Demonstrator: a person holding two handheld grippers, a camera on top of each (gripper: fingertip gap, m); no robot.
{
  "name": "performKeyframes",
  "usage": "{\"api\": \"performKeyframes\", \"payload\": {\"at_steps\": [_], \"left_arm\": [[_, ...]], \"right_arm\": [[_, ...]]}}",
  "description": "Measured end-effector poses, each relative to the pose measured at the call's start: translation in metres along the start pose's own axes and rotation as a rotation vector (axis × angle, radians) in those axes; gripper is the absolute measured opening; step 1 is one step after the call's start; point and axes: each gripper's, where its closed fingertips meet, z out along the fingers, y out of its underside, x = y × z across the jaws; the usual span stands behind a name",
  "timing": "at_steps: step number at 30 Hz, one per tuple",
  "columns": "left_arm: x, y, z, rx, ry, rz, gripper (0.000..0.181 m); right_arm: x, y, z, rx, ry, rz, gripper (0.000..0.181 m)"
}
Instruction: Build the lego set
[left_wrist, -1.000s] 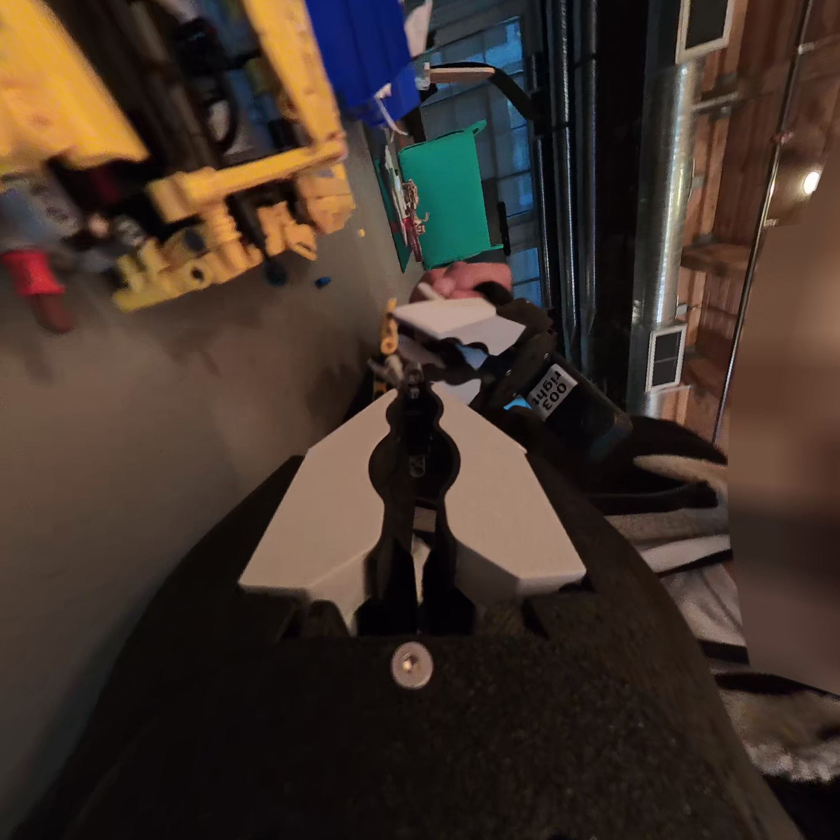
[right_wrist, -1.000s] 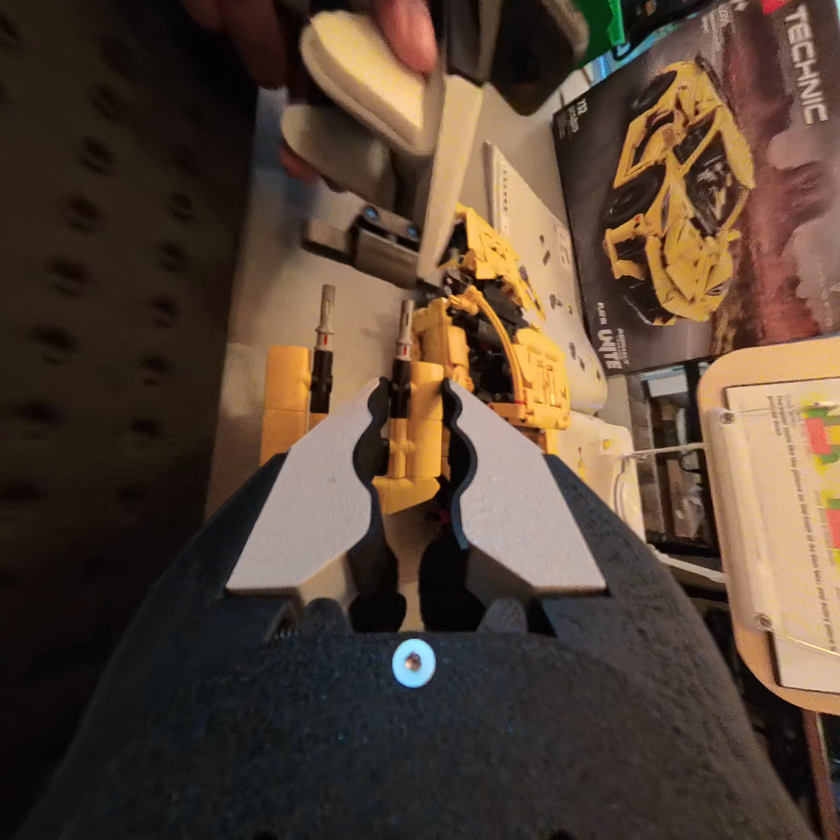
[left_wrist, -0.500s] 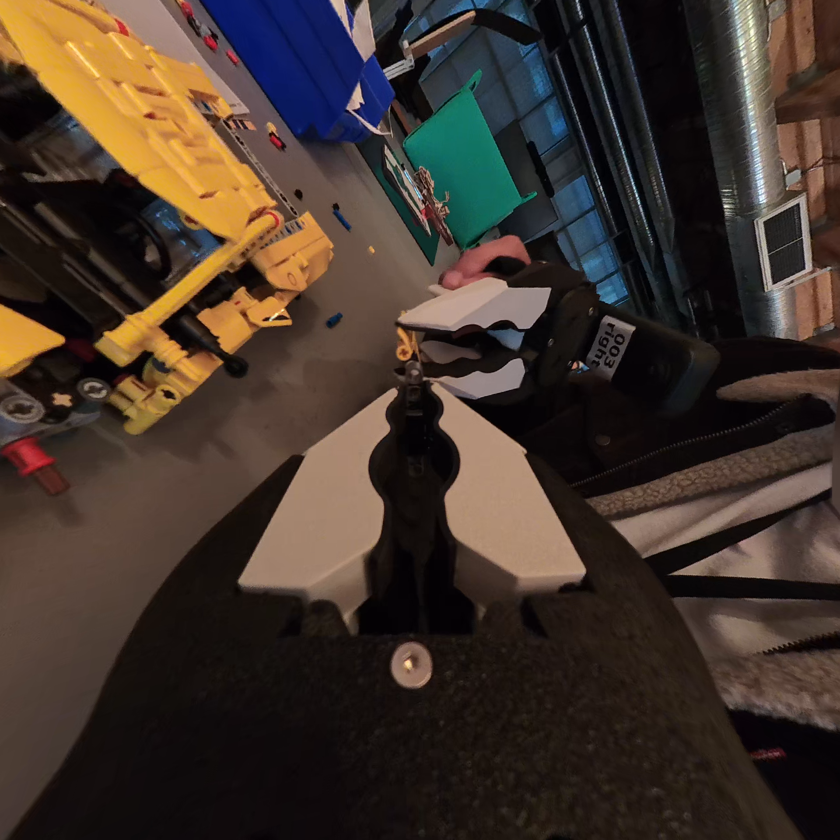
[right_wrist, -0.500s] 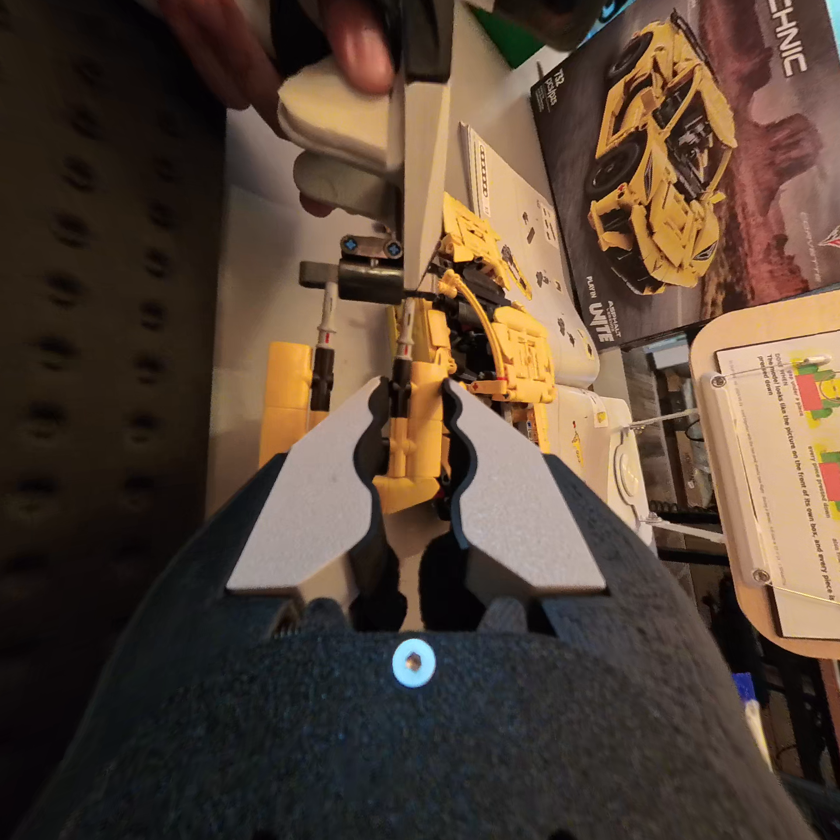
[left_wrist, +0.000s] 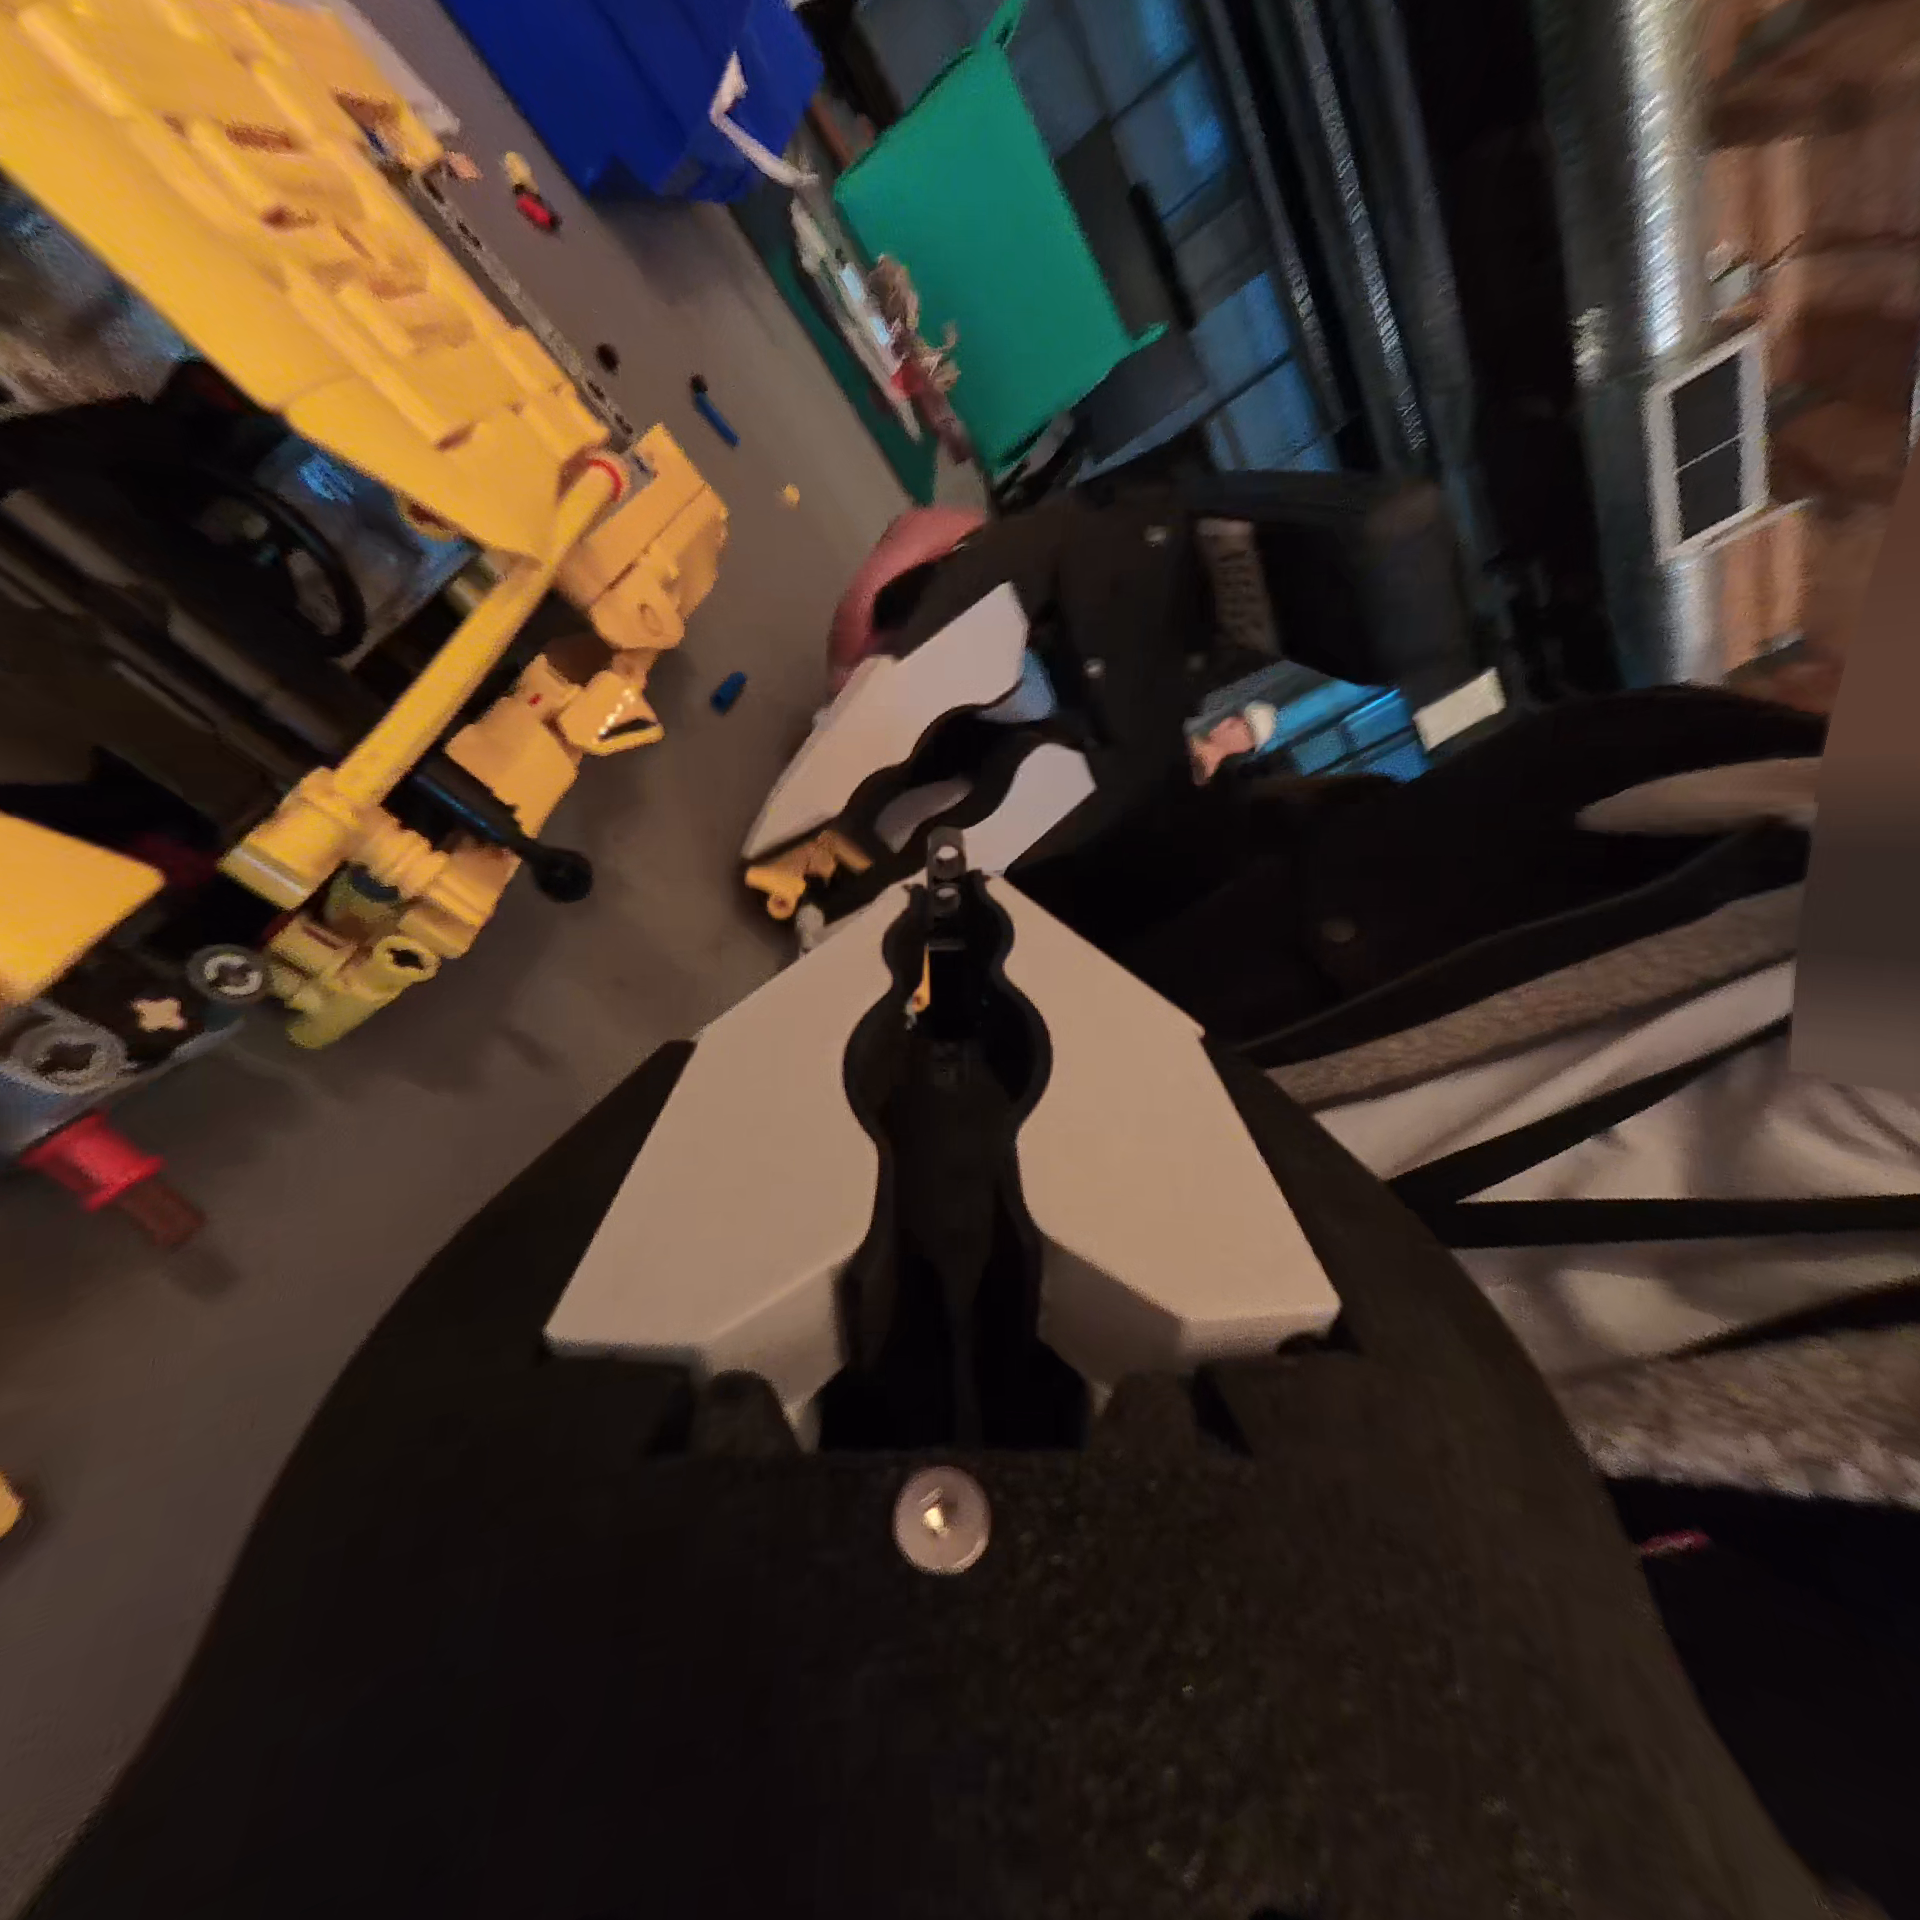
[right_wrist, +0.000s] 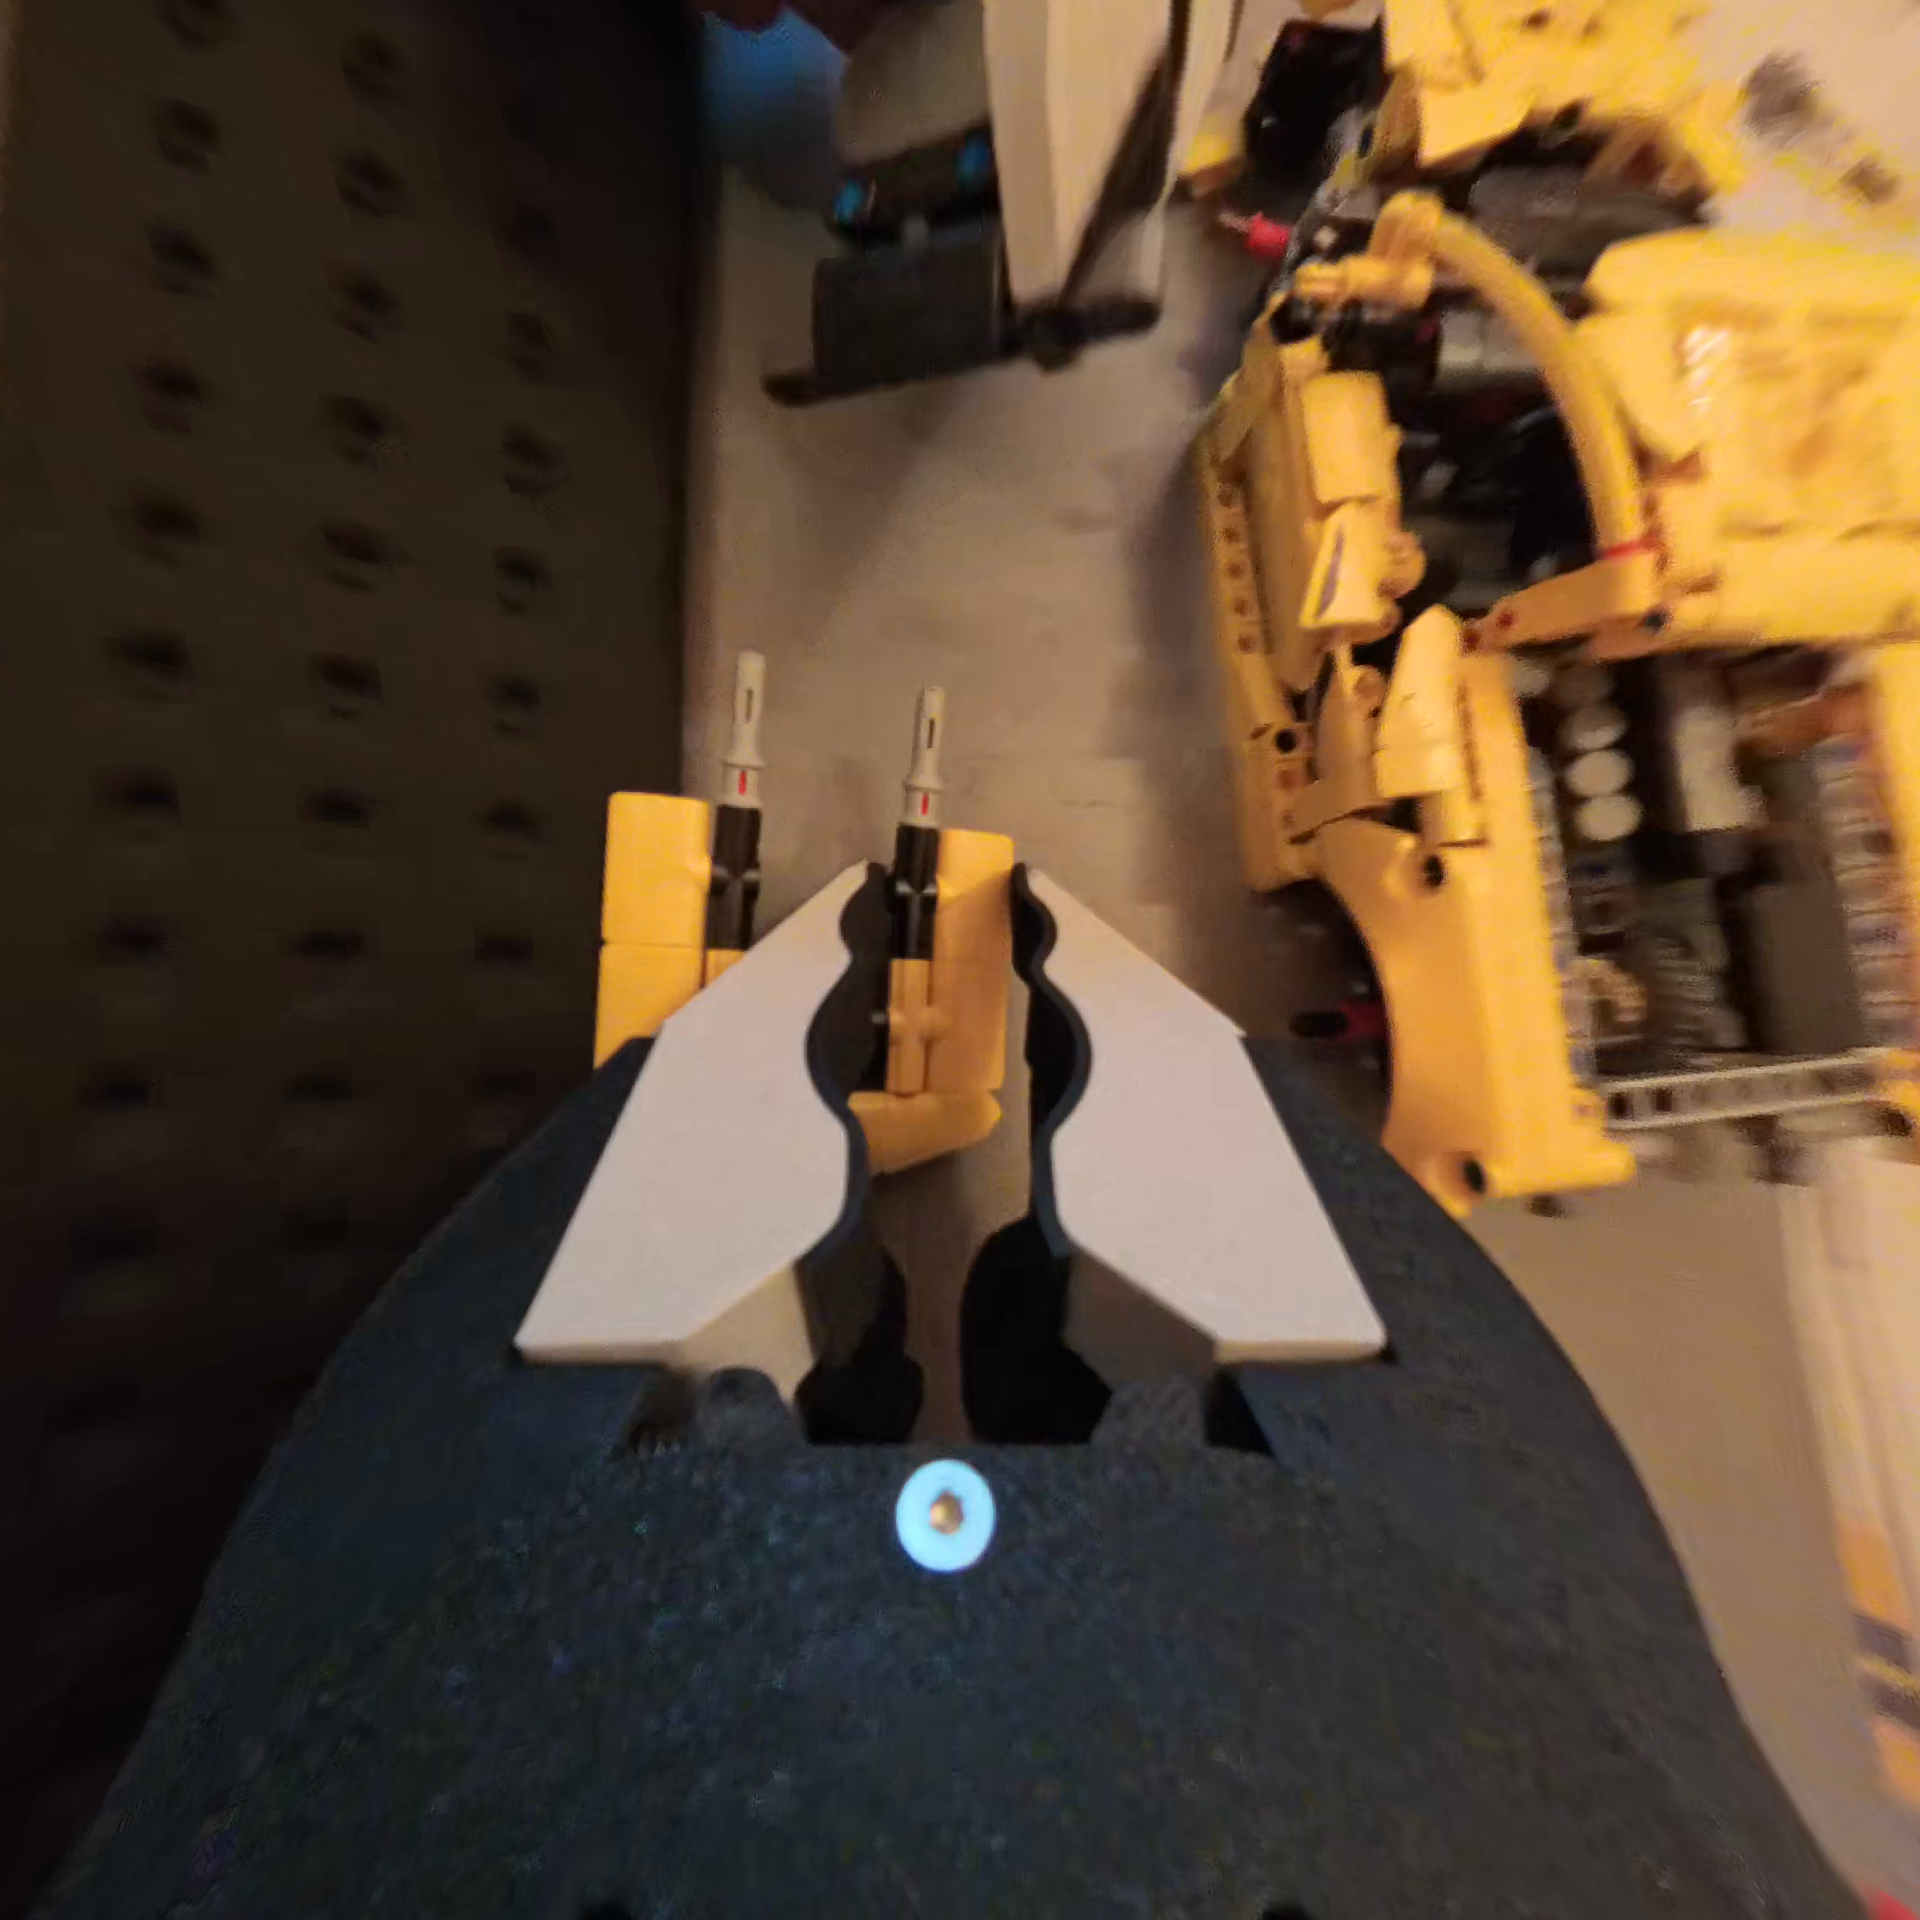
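The lego car (left_wrist: 343, 436), yellow with a black inner frame, is lying half-built on the grey table (left_wrist: 312, 1195) and taking up most of the upper left of your left wrist view; in your right wrist view it is filling the right side, blurred. Take the car as your landmark. Beyond the car, a blue bin (left_wrist: 644, 83) and a green board (left_wrist: 977, 281) are standing at the table's far end. Beside the car's open end, your right gripper (right_wrist: 940, 883) is gripping a yellow sub-assembly (right_wrist: 935, 997), its jaws pressing on the piece's two sides; two black-and-grey pins are sticking out of that piece away from you, and a second yellow block of it is showing left of the fingers. In your left wrist view, that same gripper is appearing just past the car's near corner, with the yellow piece poking from its tips. Your left gripper (left_wrist: 943, 904) is sitting a little farther from the car, and you are keeping it clenched on a thin black piece (left_wrist: 943, 883) that is rising just past the fingertips, close to the other gripper's tips. Small loose parts, blue (left_wrist: 727, 691) and red (left_wrist: 535, 208), are lying scattered on the table along the car's far side.
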Motion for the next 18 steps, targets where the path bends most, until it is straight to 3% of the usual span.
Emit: {"api": "performKeyframes", "payload": {"at_steps": [4,18], "left_arm": [[0.009,-0.006,-0.006,0.051,0.072,-0.013,0.006],[0.007,-0.007,-0.010,0.072,0.038,-0.018,0.006]], "right_arm": [[-0.007,0.006,0.002,0.042,-0.129,0.094,0.023],[-0.012,-0.015,0.003,0.134,-0.264,0.127,0.028]]}}
